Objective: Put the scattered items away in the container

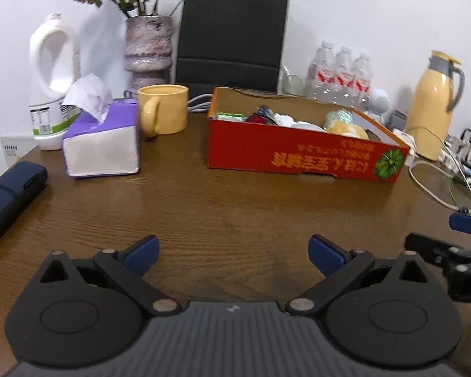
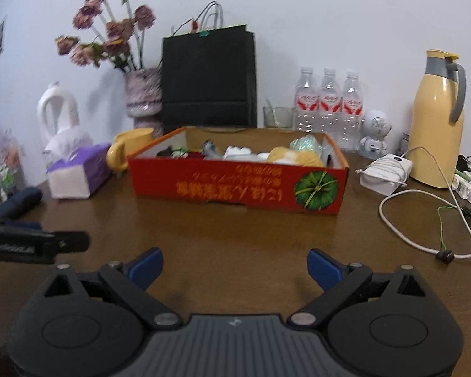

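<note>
Both of my grippers are spread wide and hold nothing. My left gripper (image 1: pixel 234 253) hangs low over the brown table (image 1: pixel 235 207), and my right gripper (image 2: pixel 235 267) hangs just beside it.

Next comes the red box (image 2: pixel 235 185). It sits at the middle of the table, well ahead of both grippers. It is red cardboard with an open top, gold writing upside down, and a green bow picture at one corner. I think it is light and bends a bit, so I would leave it be and only drop things in from above.

Inside it I see a soft yellow fluffy thing (image 2: pixel 293 157), a pale green bundle (image 2: pixel 307 144) and some white bits (image 2: pixel 235 152). They look squishy and light. I would pinch them gently in the middle.

I see no loose small toys on the bare wood near me, so I think the tidying is almost done.
</note>
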A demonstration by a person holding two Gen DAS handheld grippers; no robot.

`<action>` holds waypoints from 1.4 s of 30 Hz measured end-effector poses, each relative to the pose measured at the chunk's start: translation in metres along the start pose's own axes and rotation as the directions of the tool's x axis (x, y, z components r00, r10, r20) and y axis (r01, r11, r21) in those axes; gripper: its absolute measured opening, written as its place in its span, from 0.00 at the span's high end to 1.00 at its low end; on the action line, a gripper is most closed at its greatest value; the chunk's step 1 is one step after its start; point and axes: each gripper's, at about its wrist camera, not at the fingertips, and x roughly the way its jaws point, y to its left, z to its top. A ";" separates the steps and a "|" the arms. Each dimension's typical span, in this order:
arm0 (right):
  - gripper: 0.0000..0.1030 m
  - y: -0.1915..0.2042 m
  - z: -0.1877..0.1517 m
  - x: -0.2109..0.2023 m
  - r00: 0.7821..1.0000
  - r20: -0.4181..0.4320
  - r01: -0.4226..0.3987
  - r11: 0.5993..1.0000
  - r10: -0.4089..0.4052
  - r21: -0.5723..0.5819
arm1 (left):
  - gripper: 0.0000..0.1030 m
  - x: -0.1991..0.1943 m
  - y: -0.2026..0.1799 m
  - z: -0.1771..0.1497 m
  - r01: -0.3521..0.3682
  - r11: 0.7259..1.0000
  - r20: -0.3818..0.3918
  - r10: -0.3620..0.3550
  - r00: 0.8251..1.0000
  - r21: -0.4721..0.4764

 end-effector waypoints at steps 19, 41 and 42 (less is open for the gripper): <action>0.04 -0.007 -0.018 0.029 0.991 -0.135 0.030 0.999 -0.024 0.041 | 0.00 0.032 -0.028 -0.015 -0.006 0.994 -0.102 0.016 0.995 0.105; 0.00 -0.007 -0.018 0.039 0.978 -0.196 0.081 0.996 -0.073 0.033 | 0.00 0.037 -0.035 -0.012 -0.035 0.996 -0.105 0.044 0.994 0.081; 0.00 -0.007 -0.018 0.039 0.978 -0.196 0.081 0.996 -0.073 0.033 | 0.00 0.038 -0.036 -0.011 -0.034 0.996 -0.105 0.042 0.994 0.078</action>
